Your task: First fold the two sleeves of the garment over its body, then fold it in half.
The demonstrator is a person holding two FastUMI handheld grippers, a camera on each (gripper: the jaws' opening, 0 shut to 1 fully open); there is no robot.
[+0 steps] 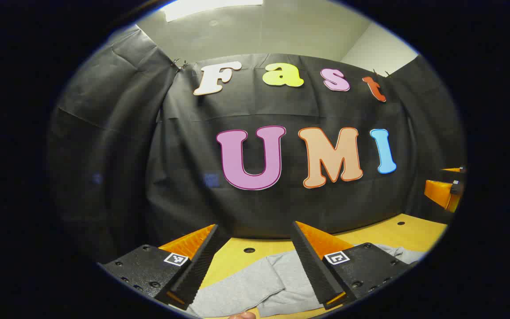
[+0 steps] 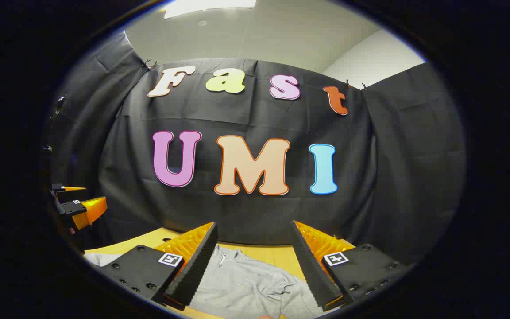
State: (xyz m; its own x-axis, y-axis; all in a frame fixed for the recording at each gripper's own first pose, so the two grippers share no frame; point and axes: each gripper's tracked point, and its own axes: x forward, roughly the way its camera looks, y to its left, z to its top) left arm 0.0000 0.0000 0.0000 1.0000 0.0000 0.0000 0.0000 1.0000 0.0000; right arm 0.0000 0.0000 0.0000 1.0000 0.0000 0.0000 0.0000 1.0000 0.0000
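1. Left gripper: jaws wide apart, nothing held, hanging above the grey sweatshirt, which lies flat on the yellow table.
2. Right gripper: also spread wide and empty, above the sweatshirt's zip collar and a rumpled sleeve.
3. Step, as I judge it: first sleeve fold not yet started; neither gripper touches cloth.
4. Next move calls for lowering a gripper to a sleeve end, pinching one layer only, then carrying it over the sweatshirt body.
5. Around the sweatshirt: holes in the table just beyond its far edge; black cloth wall behind it.
6. A fingertip shows at the sweatshirt's near edge.
7. In the way: the sleeve looks bunched, so grabbing extra layers is a risk. The grippers sit well apart, no clash likely.
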